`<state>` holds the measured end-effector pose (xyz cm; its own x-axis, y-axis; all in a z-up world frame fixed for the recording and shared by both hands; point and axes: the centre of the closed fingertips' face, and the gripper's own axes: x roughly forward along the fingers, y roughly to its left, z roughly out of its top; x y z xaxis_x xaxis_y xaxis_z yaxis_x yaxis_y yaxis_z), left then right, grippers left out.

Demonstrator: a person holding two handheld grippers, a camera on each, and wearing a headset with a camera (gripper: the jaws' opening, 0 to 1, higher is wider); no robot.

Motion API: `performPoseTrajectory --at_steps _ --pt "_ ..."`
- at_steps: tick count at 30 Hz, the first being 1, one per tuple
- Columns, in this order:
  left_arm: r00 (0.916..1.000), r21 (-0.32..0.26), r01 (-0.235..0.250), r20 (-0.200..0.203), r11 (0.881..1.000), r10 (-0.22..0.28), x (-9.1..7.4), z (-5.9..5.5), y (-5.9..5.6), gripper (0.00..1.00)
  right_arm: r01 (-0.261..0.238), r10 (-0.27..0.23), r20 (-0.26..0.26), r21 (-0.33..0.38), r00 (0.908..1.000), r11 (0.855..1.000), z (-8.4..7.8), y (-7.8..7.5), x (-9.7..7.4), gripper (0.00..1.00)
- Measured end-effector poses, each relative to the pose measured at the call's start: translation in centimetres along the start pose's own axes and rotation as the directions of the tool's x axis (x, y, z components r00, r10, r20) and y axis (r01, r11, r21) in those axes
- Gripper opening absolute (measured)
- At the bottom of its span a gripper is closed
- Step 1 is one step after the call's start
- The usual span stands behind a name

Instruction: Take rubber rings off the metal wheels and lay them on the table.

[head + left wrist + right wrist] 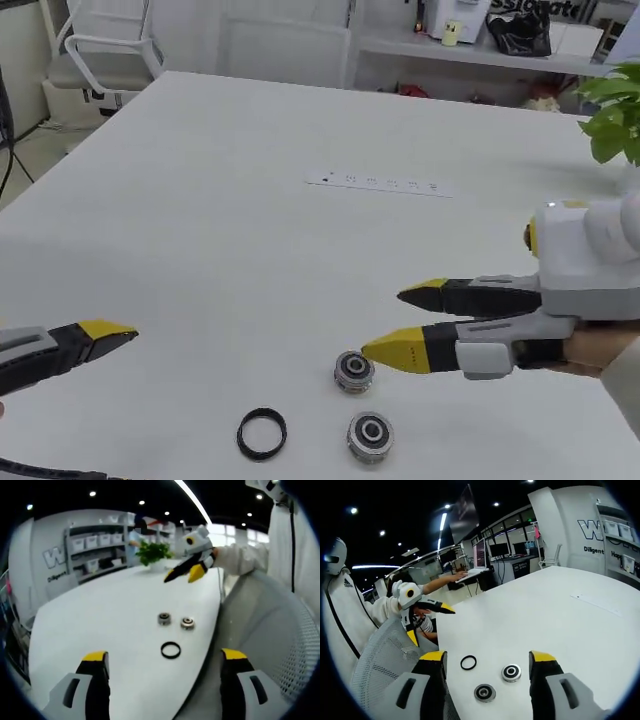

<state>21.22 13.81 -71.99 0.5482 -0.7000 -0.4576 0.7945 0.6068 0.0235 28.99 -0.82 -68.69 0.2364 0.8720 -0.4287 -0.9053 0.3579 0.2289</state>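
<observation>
Step in hand: strip the next ring. Both grippers stand with jaws apart and hold nothing.

- The right gripper [383, 322] is at mid-right of the head view, its lower jaw just beside the upper metal wheel [354, 369].
- The left gripper [431, 624] is at mid-left of the right gripper view.
- One rubber ring [262, 434] lies free on the worktop [250, 230] at bottom centre, left of the lower wheel [370, 437].

Recommended: pin the wheel body with one gripper, hook the band's edge with the other, and peel sideways (wheels likely roll).

Legible: "Diligent" [595, 550] on the wall; "adidas" [347, 584] on a white garment.
</observation>
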Motion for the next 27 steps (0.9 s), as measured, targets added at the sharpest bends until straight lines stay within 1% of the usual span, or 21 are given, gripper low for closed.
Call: performPoseTrajectory --at_steps 2,6,12,15,18,20,24,27 --pt "1.0000 0.001 0.000 0.002 1.000 0.000 0.0 0.1 -0.1 0.94 0.005 -0.005 -0.006 -0.010 1.0000 1.000 -0.1 0.2 -0.6 0.67" --pt "1.0000 -0.002 -0.003 0.007 1.000 0.003 -0.2 0.3 -0.2 0.95 0.014 -0.014 -0.015 -0.033 0.9998 0.999 -0.5 0.5 -2.0 0.70" --pt "0.9999 -0.010 -0.012 0.009 1.000 0.012 -0.5 0.4 -0.6 0.97 0.026 -0.026 -0.003 -0.043 0.9997 0.999 -0.9 0.8 -4.0 0.78" --pt "0.9995 -0.020 -0.028 0.013 0.999 0.029 -0.9 0.5 -0.7 0.96 0.053 -0.053 0.012 -0.055 0.9985 0.997 -1.0 0.5 -5.4 0.78" --pt "0.9986 -0.027 -0.047 0.024 0.999 0.047 -1.3 0.8 -0.5 0.96 0.066 -0.064 0.026 -0.053 0.9976 0.996 -1.1 0.4 -6.3 0.79" --pt "0.9984 -0.030 -0.050 0.026 0.998 0.051 -1.3 0.9 -0.5 0.97 0.075 -0.073 0.032 -0.061 0.9968 0.995 -1.3 0.3 -7.0 0.80" --pt "0.9978 -0.035 -0.062 0.022 0.997 0.062 -1.3 0.9 -0.4 1.00 0.101 -0.100 0.035 -0.043 0.9944 0.994 -2.4 -0.3 -8.1 0.84" --pt "0.9983 -0.046 -0.055 0.016 0.997 0.056 -1.1 0.8 -0.5 1.00 0.123 -0.122 0.023 -0.028 0.9922 0.992 -3.8 -0.7 -8.7 0.86"
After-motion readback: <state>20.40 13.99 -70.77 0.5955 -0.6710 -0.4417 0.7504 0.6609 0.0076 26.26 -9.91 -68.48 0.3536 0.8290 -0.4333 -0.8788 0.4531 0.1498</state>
